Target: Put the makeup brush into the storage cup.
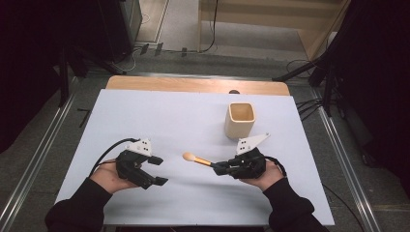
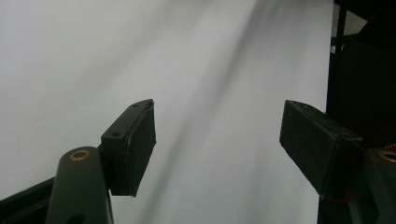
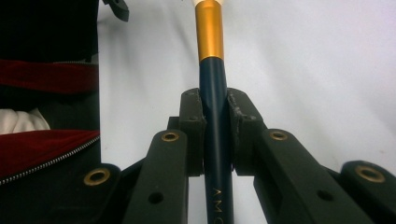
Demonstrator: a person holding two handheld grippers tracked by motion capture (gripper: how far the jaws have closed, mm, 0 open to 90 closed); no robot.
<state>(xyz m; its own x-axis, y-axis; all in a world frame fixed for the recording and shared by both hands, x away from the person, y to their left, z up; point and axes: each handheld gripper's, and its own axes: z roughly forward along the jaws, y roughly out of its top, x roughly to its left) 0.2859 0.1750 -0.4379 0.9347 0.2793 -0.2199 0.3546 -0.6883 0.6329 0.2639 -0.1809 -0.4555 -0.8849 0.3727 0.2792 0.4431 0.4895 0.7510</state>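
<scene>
A makeup brush (image 1: 196, 158) with a dark blue handle (image 3: 214, 116), a gold ferrule and a pale tuft is clamped in my right gripper (image 1: 220, 167), which is shut on the handle low over the white table cover; the tuft points left. In the right gripper view both pads squeeze the handle (image 3: 215, 140). My left gripper (image 1: 157, 170) hovers at the front left with its jaws wide apart and nothing between them; its fingers (image 2: 130, 144) frame bare white cover. A square beige wooden cup (image 1: 240, 120) stands upright behind the right gripper, apart from it.
The white cover (image 1: 169, 116) lies over a wooden table whose far edge (image 1: 193, 84) shows bare. Dark stands and cables flank both sides; metal rails run along the floor. A red sleeve (image 3: 46, 140) shows beside the right gripper.
</scene>
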